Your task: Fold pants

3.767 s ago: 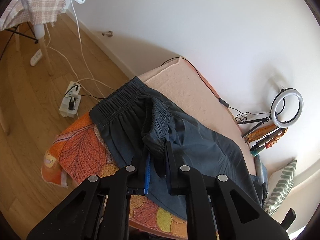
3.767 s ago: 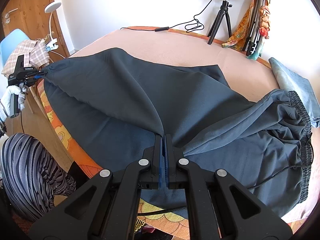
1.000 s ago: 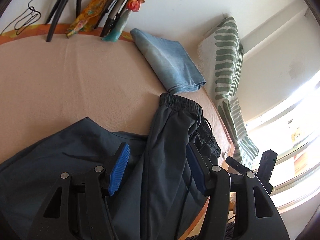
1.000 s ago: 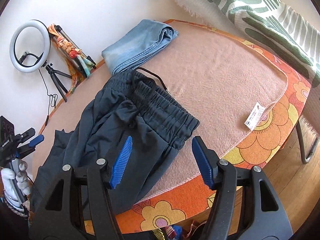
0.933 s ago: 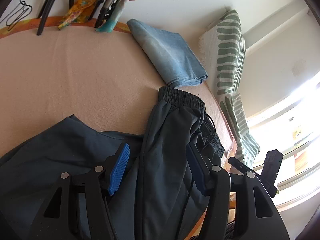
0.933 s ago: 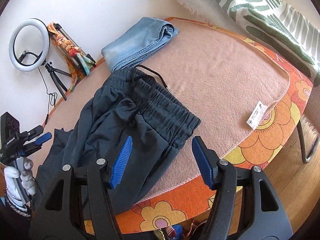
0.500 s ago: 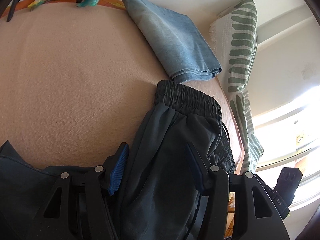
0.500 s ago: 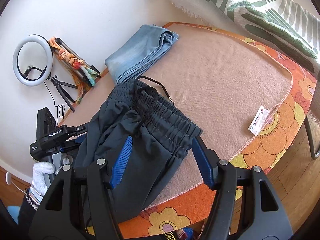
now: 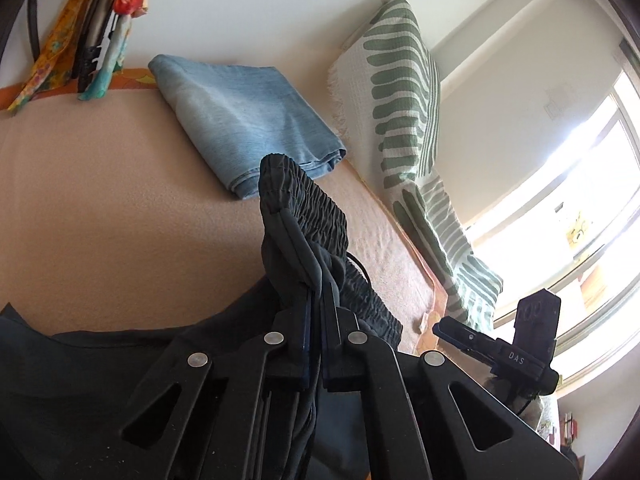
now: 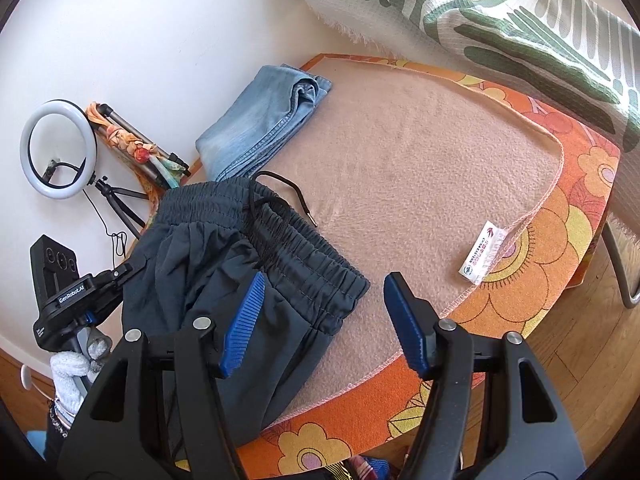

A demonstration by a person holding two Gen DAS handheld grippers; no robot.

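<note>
Dark grey pants (image 10: 224,264) lie on a pink blanket (image 10: 400,160), the elastic waistband (image 10: 304,256) toward the table's near right edge, a black drawstring trailing out. My left gripper (image 9: 320,296) is shut on a fold of the pants (image 9: 296,216) just below the waistband, lifting it. It shows at the left of the right wrist view (image 10: 80,292). My right gripper (image 10: 324,312) is open, hovering above the near waistband corner, not touching it. It shows at the right of the left wrist view (image 9: 520,344).
Folded light blue jeans (image 10: 260,120) lie behind the pants. A green-striped white pillow (image 10: 480,12) leans at the right. A ring light on a tripod (image 10: 58,148) and colourful scarves (image 9: 96,40) stand at the wall. The orange flowered cover's edge (image 10: 540,248) drops to wooden floor.
My left gripper has closed on the pants near the waistband and raised the fabric. My right gripper stays open and has moved closer over the waistband corner.
</note>
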